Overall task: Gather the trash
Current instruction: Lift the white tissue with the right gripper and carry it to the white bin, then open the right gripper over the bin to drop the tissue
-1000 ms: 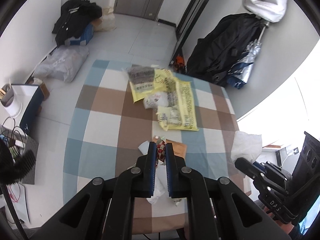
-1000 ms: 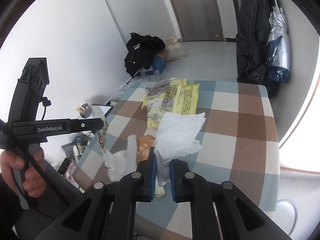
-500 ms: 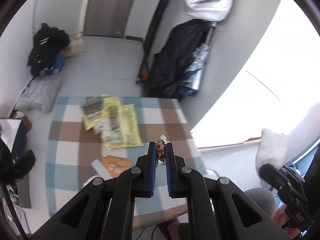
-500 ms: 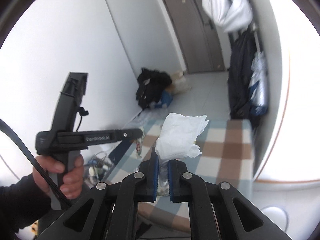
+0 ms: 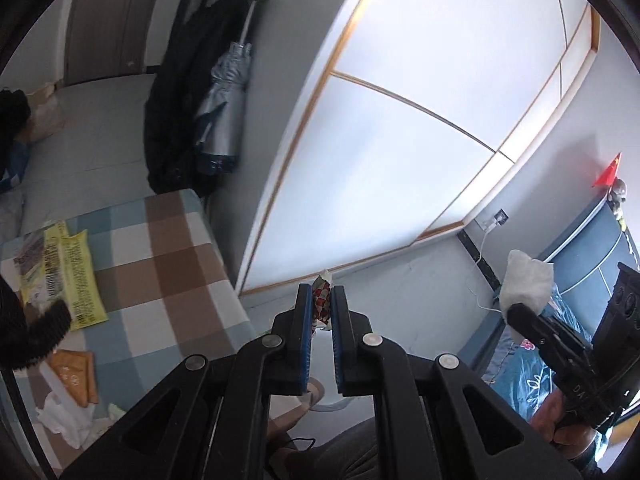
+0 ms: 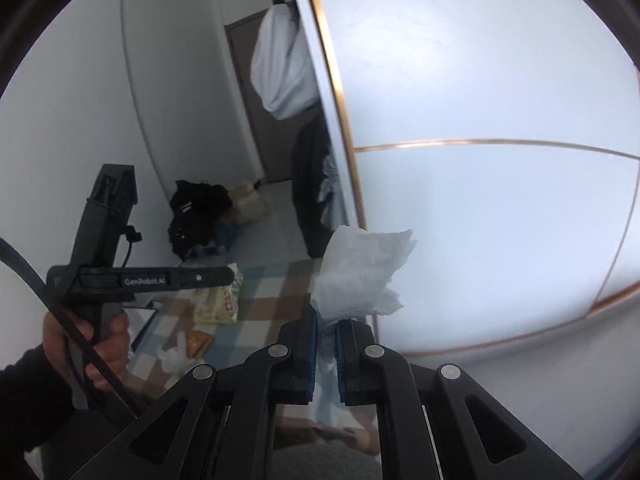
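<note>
The left tool (image 5: 321,300) is closed tight on a small red-and-white wrapper (image 5: 321,303), which sits pinched between the blue pads with its top edge poking out past the tips toward twelve o'clock. The right tool (image 6: 327,320) is likewise clamped, its pads pressing the lower end of a crumpled white tissue (image 6: 362,270); the bulk of the tissue fans up and out beyond the tips toward one o'clock. From the left wrist view, that same tissue shows at about three o'clock, perched on the end of the right tool, with a hand (image 5: 568,432) under it at four o'clock. From the right wrist view, the left tool lies at nine o'clock, gripped by a hand (image 6: 86,350) in a dark sleeve. Both tools are held off the checked worktop (image 5: 168,256), which lies at eight to nine o'clock in the left wrist view and just behind the tissue, toward ten o'clock, in the right wrist view. On the worktop lie yellow printed packets (image 5: 68,268), an orange packet (image 5: 74,376) and some white crumpled tissue (image 5: 66,420) near its close edge, all well apart from either tool.
</note>
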Available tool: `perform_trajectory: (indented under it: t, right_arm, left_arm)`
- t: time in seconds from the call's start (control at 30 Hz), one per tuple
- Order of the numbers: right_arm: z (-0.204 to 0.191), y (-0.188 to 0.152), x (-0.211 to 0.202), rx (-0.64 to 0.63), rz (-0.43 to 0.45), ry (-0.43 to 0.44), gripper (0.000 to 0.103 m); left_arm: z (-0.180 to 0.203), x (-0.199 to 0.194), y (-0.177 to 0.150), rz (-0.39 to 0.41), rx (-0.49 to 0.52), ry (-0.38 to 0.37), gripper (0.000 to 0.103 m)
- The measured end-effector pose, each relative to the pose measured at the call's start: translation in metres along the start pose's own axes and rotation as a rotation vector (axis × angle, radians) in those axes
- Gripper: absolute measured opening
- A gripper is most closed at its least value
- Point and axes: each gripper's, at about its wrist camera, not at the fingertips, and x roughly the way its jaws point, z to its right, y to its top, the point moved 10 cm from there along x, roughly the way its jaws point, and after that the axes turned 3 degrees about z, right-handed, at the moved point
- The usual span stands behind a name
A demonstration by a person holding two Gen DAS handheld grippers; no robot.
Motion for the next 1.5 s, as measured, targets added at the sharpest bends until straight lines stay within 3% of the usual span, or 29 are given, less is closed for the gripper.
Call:
perform_trajectory:
  t: [0.27,0.47,0.7,1.03,1.1,1.23,1.5]
  right_arm:
    - [0.097,-0.082,0.034,0.152,-0.163,-0.127,0.007]
    - [0.144,-0.15,0.081,0.325,-0.293,-0.137,0.007]
    - [0.15,-0.217,0.137,0.402,-0.44,-0.091,0.007]
    - [0.154,-0.285,0.197,0.509,-0.58,-0.028,0.011]
    - [0.154,-0.296,0.202,0.53,-0.607,-0.013,0.016]
    - [0.16,-0.307,0.204,0.59,-0.609,-0.016,0.056]
    - [0.179,-0.301,0.171,0.572,-0.608,-0.064,0.063]
  left_arm:
    - [0.046,0.09,-0.032,-0.192,0.06,-0.09,0.005]
    - [0.053,0.15,-0.067,-0.365,0.055,-0.109,0.005]
    - [0.055,0.2,-0.088,-0.497,0.059,-0.091,0.005]
    - [0.052,0.231,-0.1,-0.599,0.021,-0.074,0.005]
    - [0.052,0.235,-0.102,-0.61,0.013,-0.067,0.005]
    - [0.052,0.244,-0.109,-0.64,0.006,-0.049,0.005]
    - [0.053,0.252,-0.12,-0.665,-0.006,-0.044,0.005]
